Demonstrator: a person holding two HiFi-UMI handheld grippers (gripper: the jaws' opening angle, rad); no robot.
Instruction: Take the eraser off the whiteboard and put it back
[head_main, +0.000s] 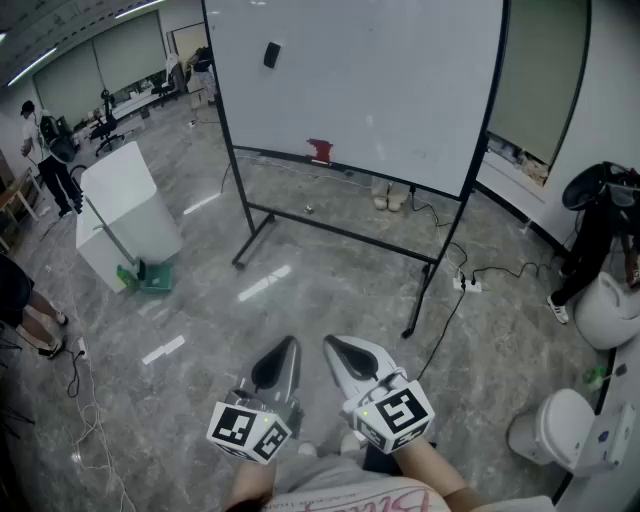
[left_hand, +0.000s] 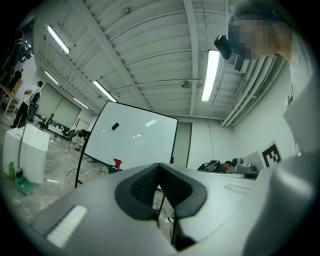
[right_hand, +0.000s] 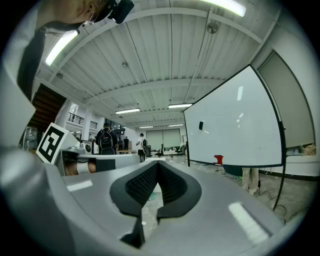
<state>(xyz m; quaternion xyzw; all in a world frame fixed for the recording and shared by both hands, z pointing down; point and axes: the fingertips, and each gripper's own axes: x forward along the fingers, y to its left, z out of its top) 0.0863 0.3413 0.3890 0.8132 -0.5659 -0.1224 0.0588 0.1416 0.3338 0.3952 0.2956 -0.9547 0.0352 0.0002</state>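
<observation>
A black eraser (head_main: 271, 54) sticks high on the left part of a rolling whiteboard (head_main: 380, 80), far across the floor from me. A small red object (head_main: 320, 151) sits on the board's lower ledge. Both grippers are held low and close to my body, side by side and well short of the board. The left gripper (head_main: 288, 347) is shut with nothing in it, and the right gripper (head_main: 333, 347) is also shut and empty. The left gripper view shows the eraser (left_hand: 115, 126) and whiteboard (left_hand: 135, 137) beyond the left gripper (left_hand: 159, 167). The right gripper view shows the eraser (right_hand: 201, 125) past the right gripper (right_hand: 157, 166).
A white pedestal (head_main: 125, 205) with a green item (head_main: 152, 277) at its foot stands left of the board. The board's black stand legs (head_main: 415, 300), a power strip (head_main: 468, 284) and cables lie ahead. White round bins (head_main: 560, 430) stand at right. People (head_main: 45, 150) stand at far left.
</observation>
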